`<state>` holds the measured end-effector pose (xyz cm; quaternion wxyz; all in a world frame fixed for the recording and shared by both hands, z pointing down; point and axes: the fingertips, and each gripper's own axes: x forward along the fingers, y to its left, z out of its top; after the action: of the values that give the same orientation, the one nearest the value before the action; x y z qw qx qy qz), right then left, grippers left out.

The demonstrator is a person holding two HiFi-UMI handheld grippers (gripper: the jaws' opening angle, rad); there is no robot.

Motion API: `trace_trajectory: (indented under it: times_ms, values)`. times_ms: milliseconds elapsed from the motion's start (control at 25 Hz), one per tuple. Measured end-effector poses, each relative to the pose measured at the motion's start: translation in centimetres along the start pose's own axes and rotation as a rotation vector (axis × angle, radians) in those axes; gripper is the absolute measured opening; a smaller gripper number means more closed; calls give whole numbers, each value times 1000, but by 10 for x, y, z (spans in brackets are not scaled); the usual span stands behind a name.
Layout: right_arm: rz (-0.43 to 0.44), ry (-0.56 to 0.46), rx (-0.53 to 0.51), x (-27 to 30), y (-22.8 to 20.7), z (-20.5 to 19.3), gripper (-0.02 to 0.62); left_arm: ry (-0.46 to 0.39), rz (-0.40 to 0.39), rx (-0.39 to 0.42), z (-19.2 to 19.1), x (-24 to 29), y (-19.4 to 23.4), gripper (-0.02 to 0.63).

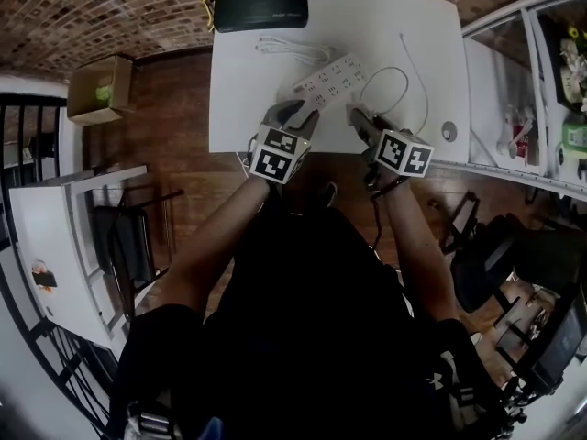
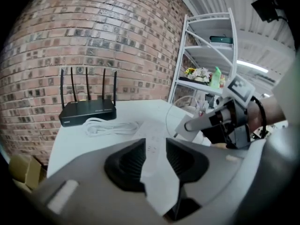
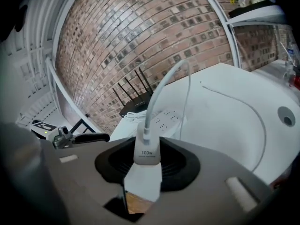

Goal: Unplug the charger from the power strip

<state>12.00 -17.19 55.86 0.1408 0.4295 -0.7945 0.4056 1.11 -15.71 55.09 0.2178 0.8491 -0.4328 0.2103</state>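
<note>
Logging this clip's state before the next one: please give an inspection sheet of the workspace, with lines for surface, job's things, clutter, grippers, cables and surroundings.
Surface: white table, carrying the items below.
Job's things: charger held clear of the power strip, which lies on the table.
Clutter: black router at the far edge.
Grippers: left gripper claw open, the strip's near end in line between its pads, no clear pinch; right gripper claw shut on the charger.
Cables: thin white cable rises from the charger and loops over the table; coiled white cord beside the strip.
Surroundings: brick wall, white shelving, cardboard box on wood floor.
</note>
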Motion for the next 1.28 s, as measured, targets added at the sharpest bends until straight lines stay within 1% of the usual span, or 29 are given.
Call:
trace_trajectory:
  times_ms: [160, 280, 440, 680, 1120, 1280]
  values:
    - [-10, -17, 63, -8, -18, -6, 143, 11, -32, -26, 2, -5, -16, 137]
    - [-20, -18, 106, -9, -30, -13, 143, 20, -41, -24, 0, -6, -24, 137]
    - [-35, -13, 142, -10, -44, -21, 143, 25, -51, -19, -2, -3, -32, 137]
    - [-48, 3, 183, -7, -55, -30, 143, 41, -62, -29, -6, -1, -39, 137]
    - [-46, 26, 212, -2, -62, -38, 143, 47, -77, -22, -10, 6, -45, 137]
    - [-65, 36, 217, -4, -68, -42, 143, 47, -76, -10, -9, 8, -46, 137]
